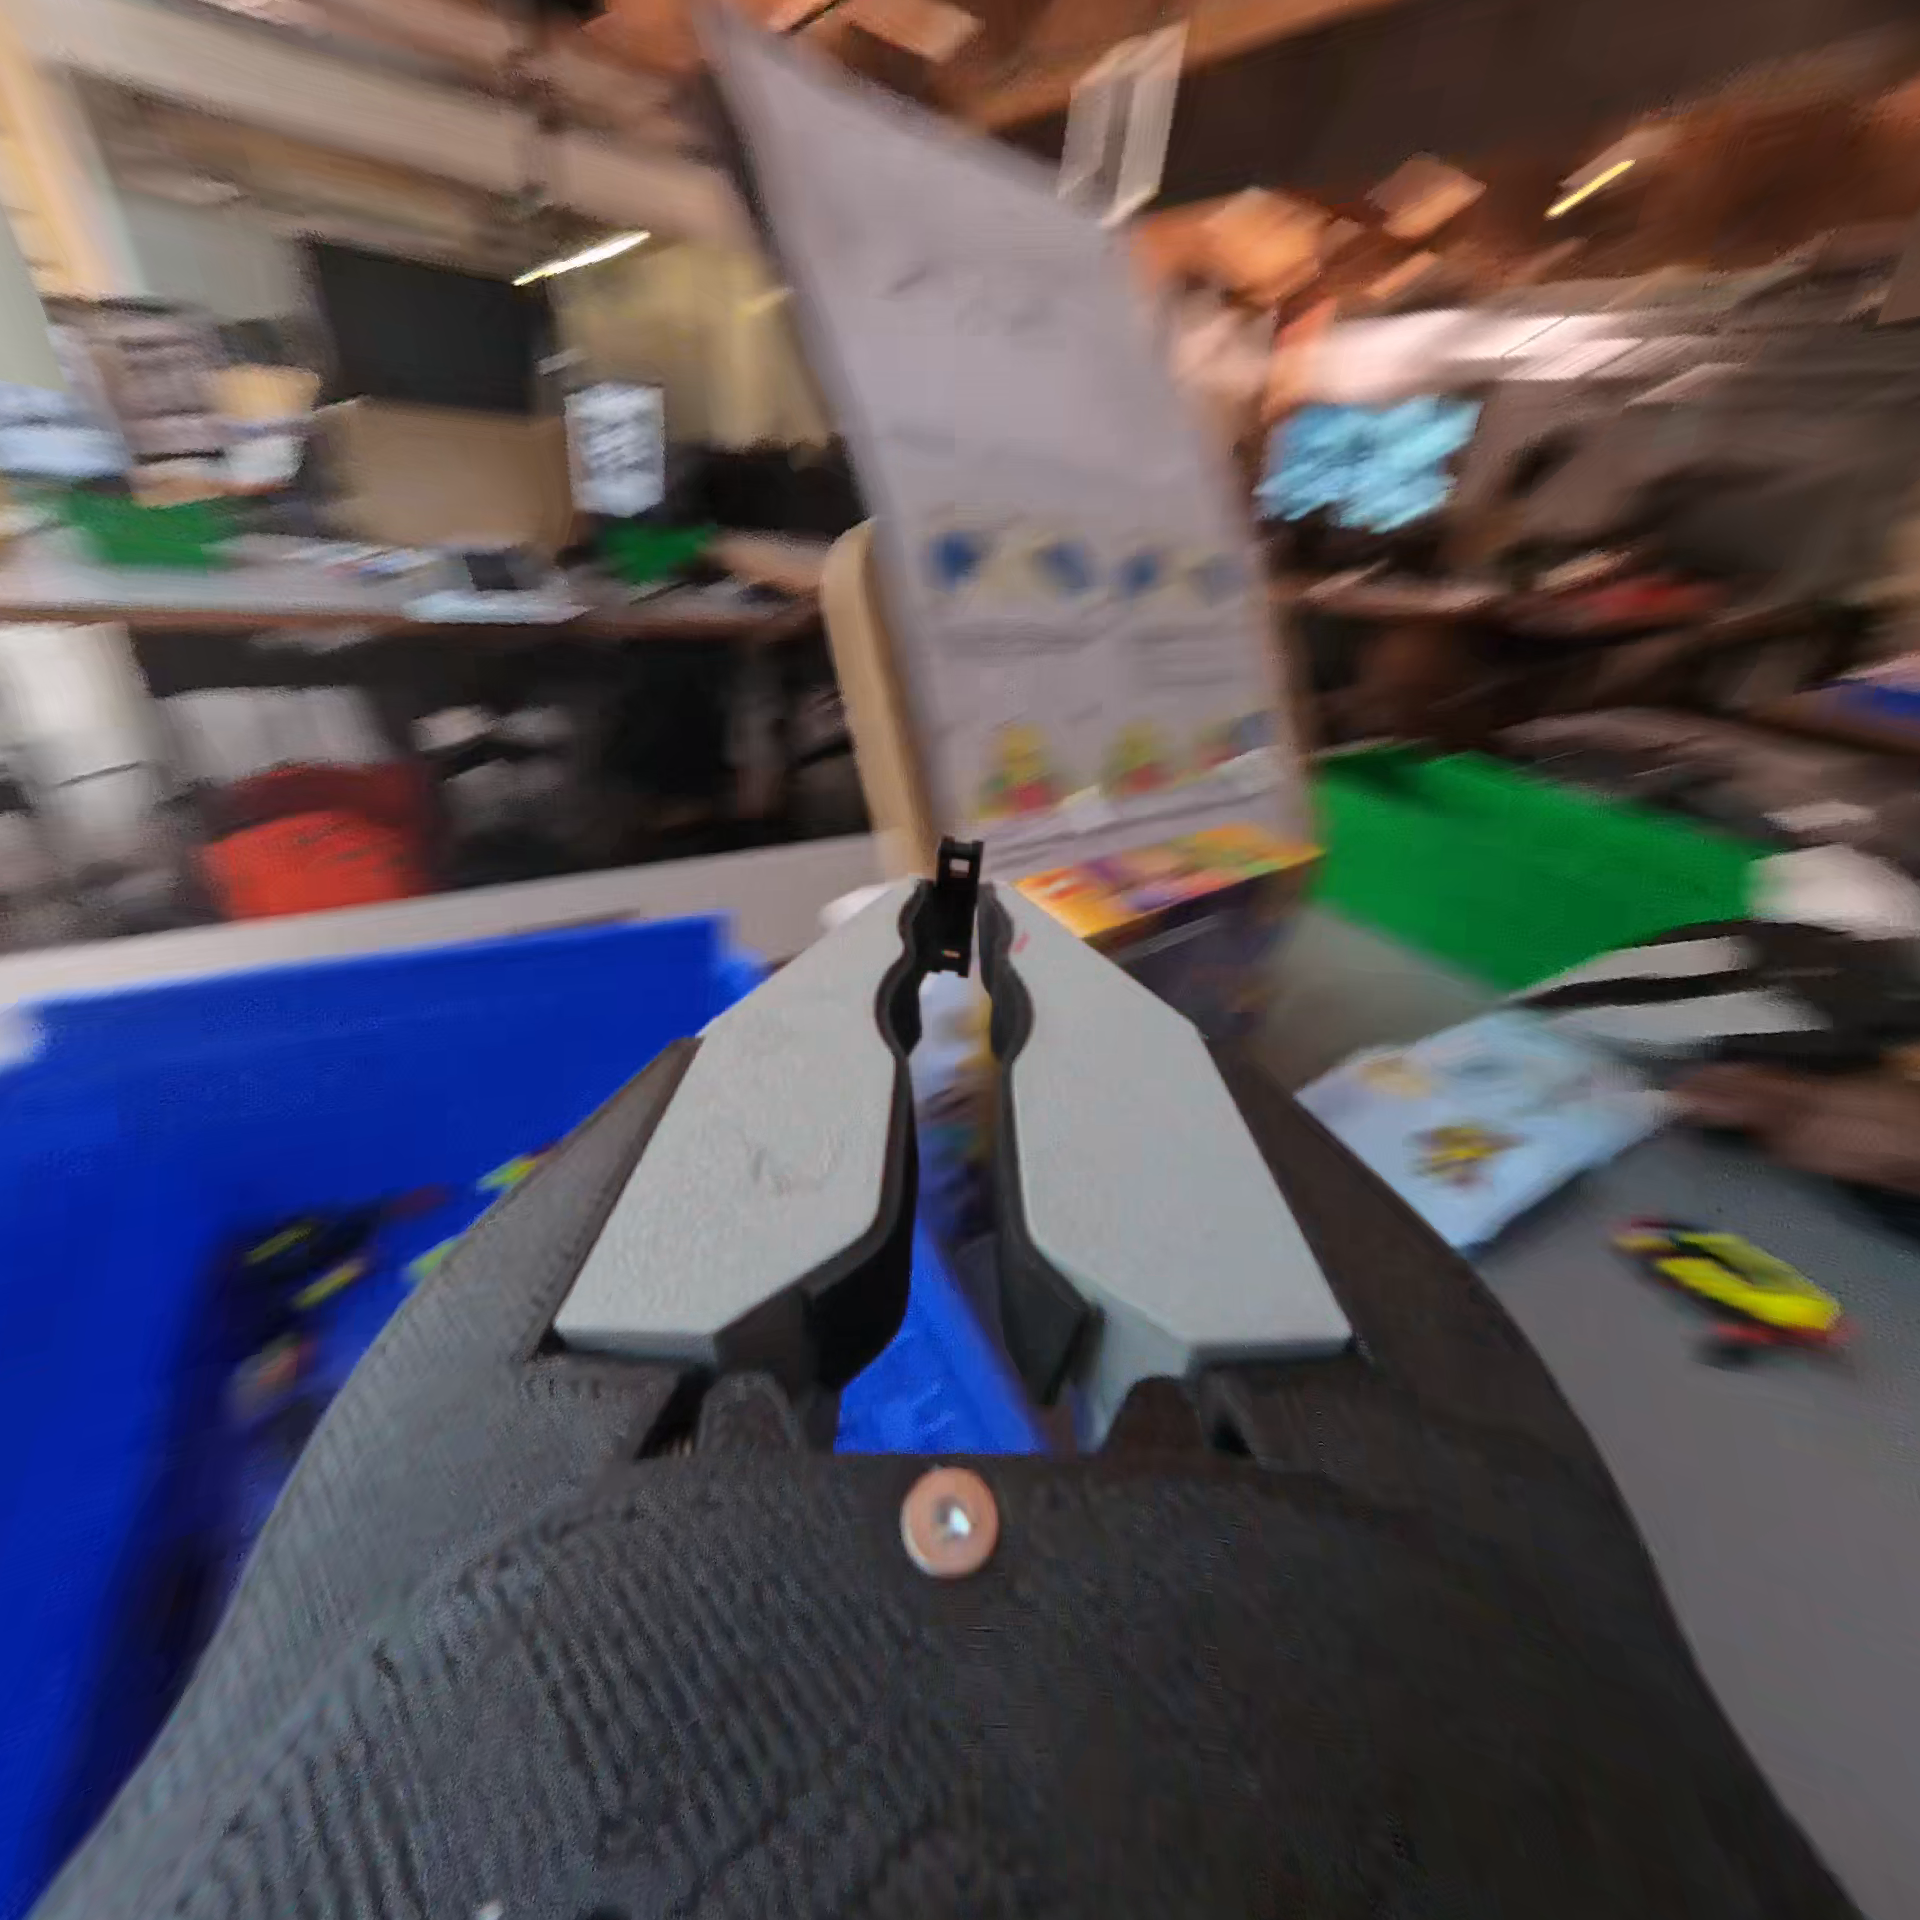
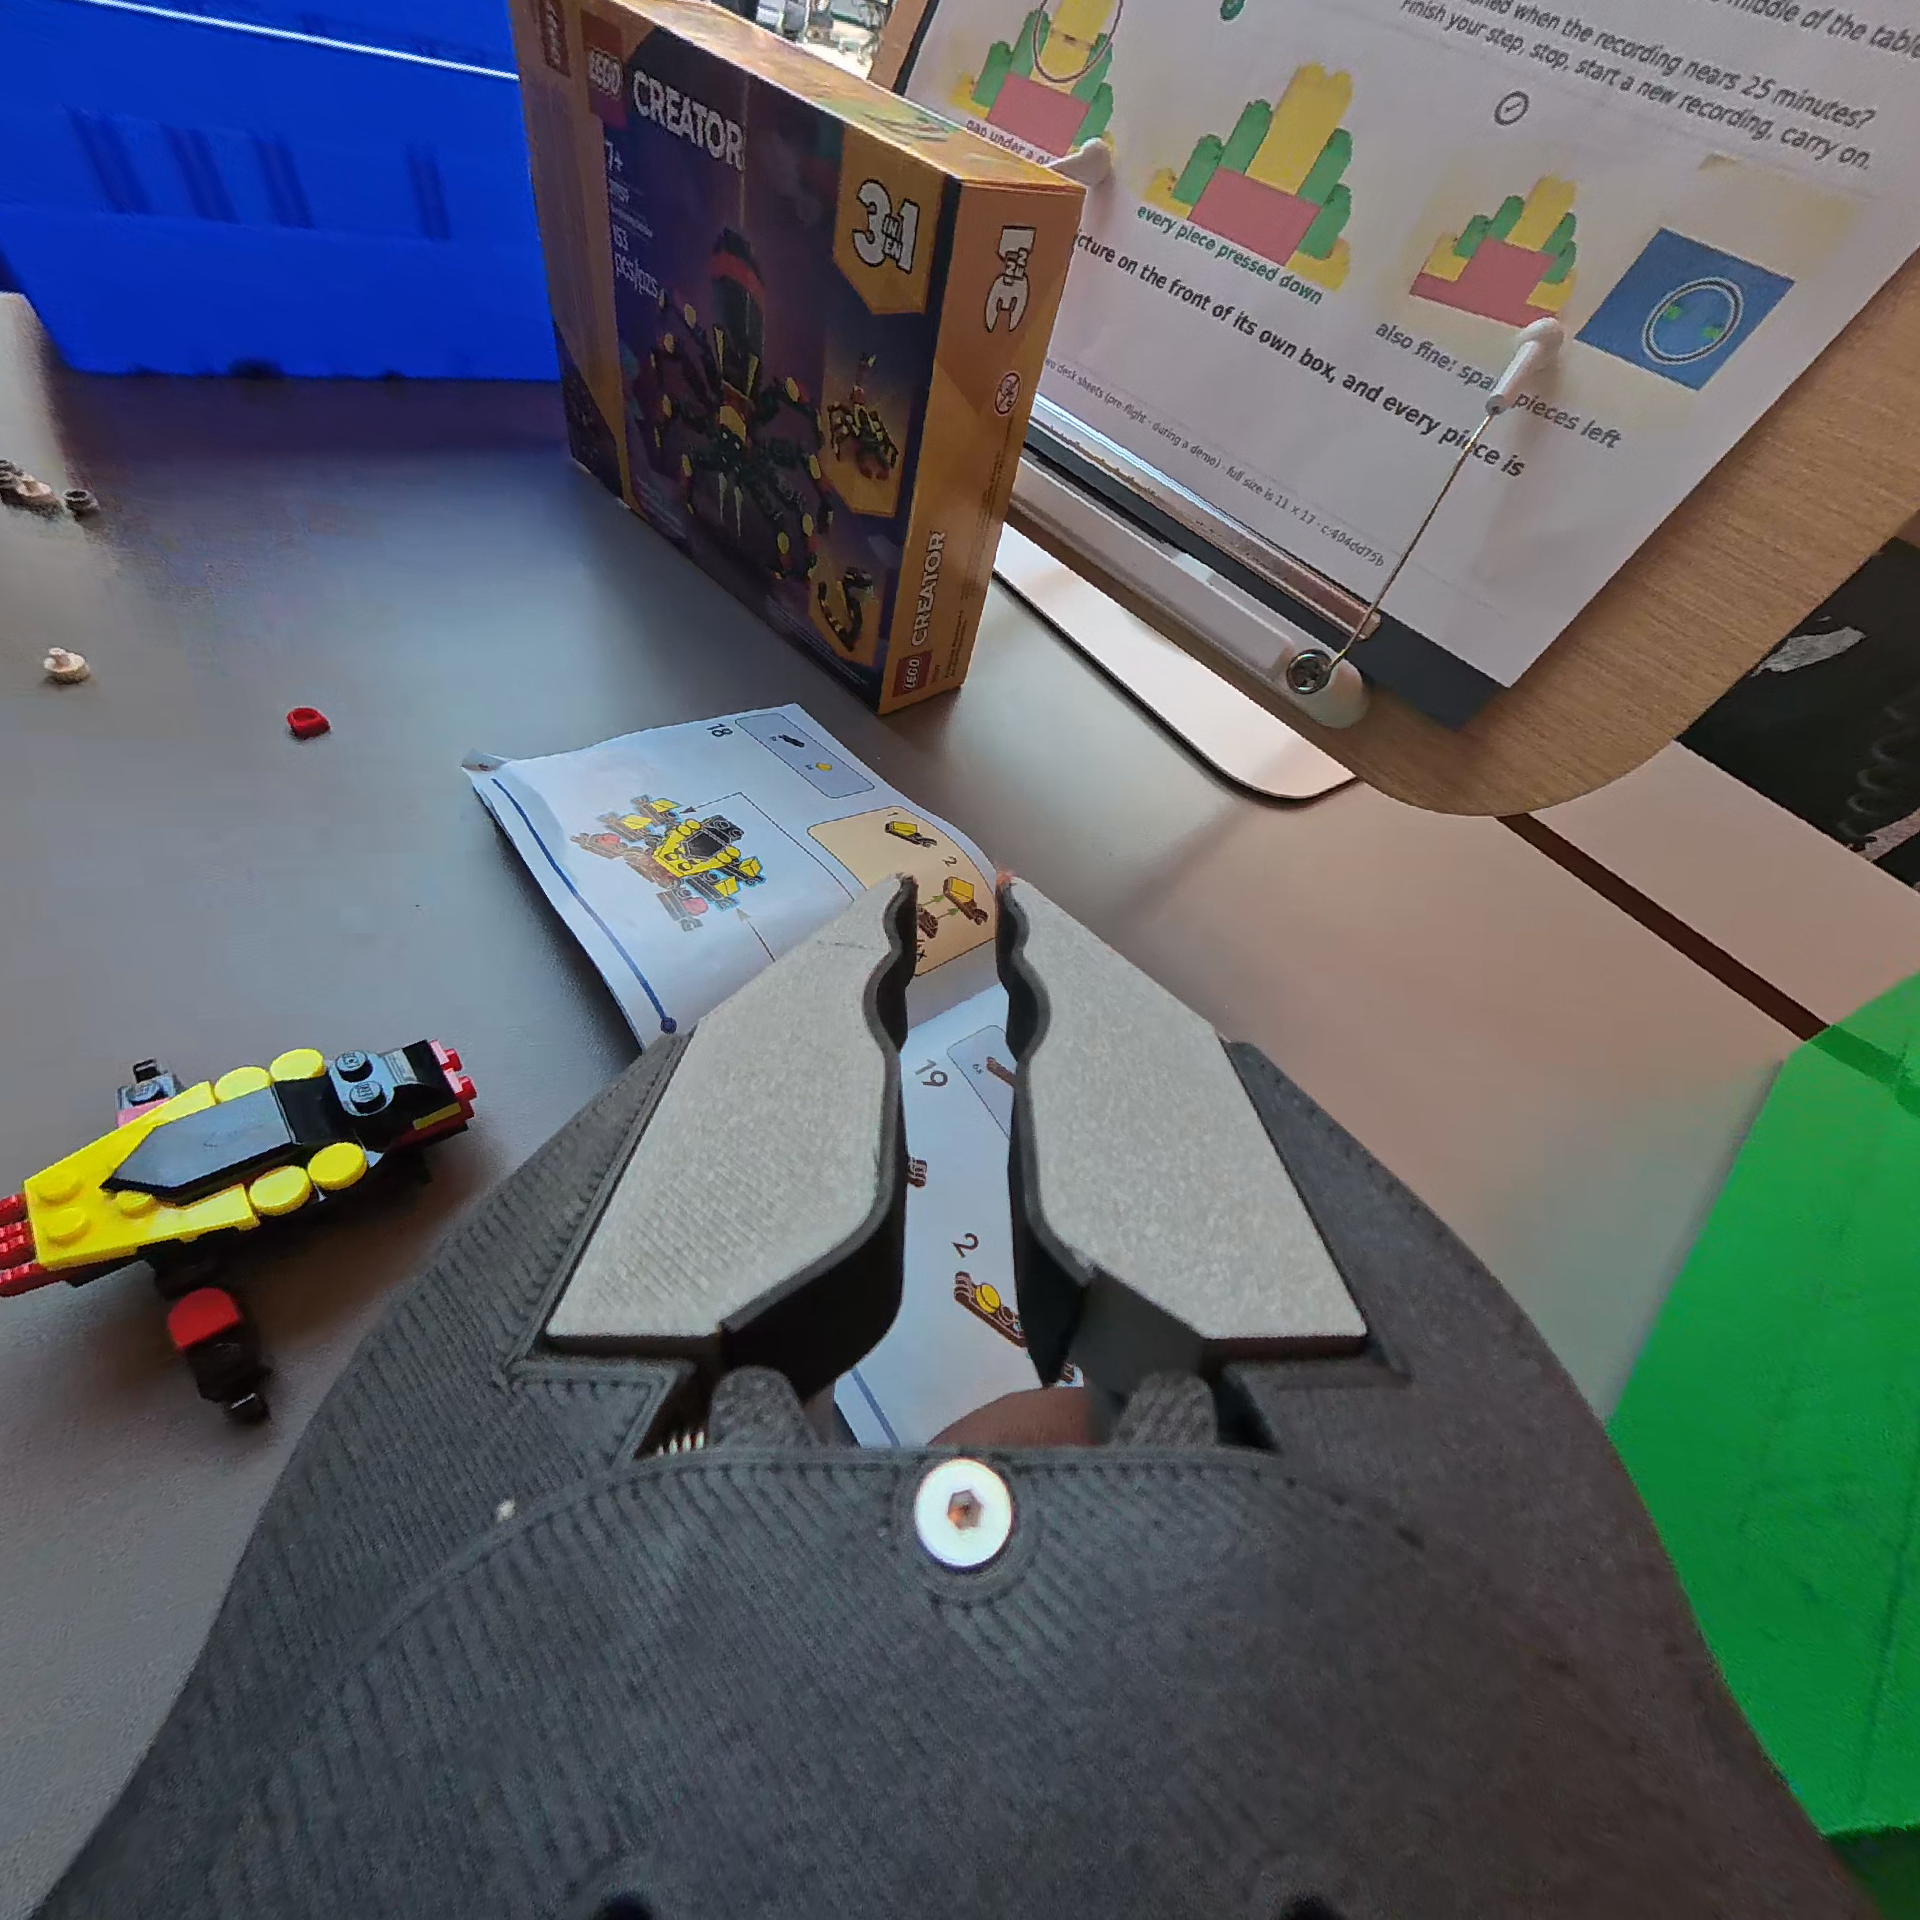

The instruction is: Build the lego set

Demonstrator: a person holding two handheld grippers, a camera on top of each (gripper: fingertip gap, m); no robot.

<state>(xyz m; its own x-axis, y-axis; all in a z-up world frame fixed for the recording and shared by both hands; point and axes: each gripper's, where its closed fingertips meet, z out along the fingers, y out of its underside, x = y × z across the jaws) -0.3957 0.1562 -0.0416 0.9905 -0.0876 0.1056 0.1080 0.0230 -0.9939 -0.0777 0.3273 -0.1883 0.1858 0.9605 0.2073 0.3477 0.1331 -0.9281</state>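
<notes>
My left gripper (image 1: 951,920) is shut on a small black lego piece (image 1: 957,883) that sticks up from its tips, held in the air above the blue bin (image 1: 312,1091); this view is motion-blurred. My right gripper (image 2: 954,888) is slightly open and empty, hovering over the open instruction booklet (image 2: 707,862). The partly built yellow, black and red model (image 2: 229,1164) lies on the grey table to the left of the right gripper. The model also shows in the left wrist view (image 1: 1735,1288), beyond the booklet (image 1: 1475,1122).
The lego box (image 2: 790,343) stands behind the booklet, beside a propped instruction board (image 2: 1455,260). A green sheet (image 2: 1787,1403) lies at the right. A loose red piece (image 2: 307,721), a beige piece (image 2: 64,665) and small grey pieces (image 2: 42,494) lie at the left. The blue bin holds several loose pieces.
</notes>
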